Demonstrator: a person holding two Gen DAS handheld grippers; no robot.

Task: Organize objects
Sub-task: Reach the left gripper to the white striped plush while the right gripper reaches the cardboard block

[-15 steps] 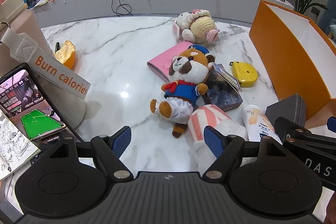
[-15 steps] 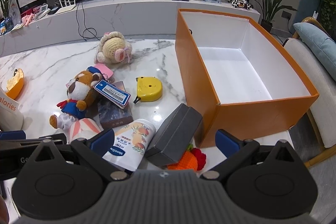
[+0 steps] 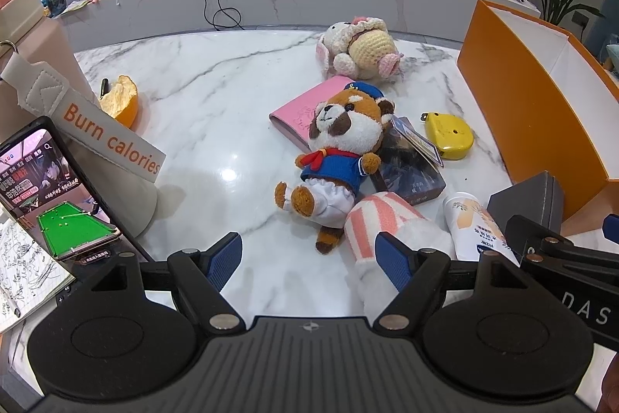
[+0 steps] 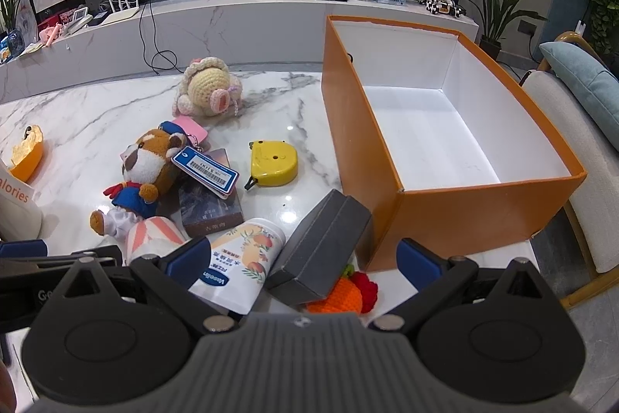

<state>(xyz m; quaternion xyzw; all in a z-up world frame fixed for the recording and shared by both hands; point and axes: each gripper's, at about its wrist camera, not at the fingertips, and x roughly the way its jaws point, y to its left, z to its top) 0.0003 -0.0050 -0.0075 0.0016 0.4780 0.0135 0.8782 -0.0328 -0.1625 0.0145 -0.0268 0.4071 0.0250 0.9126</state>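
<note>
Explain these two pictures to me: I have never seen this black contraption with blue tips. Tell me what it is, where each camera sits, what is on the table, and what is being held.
A person holds one two-finger gripper in each hand; each carries a fisheye camera looking along its fingers. One picture is from the left gripper, the other from the right gripper. Both stand open and hold nothing. On the marble table lie a sailor plush toy, a crocheted doll, a yellow tape measure, a lotion tube, a grey box and an empty orange box, presumably for the tidying.
</note>
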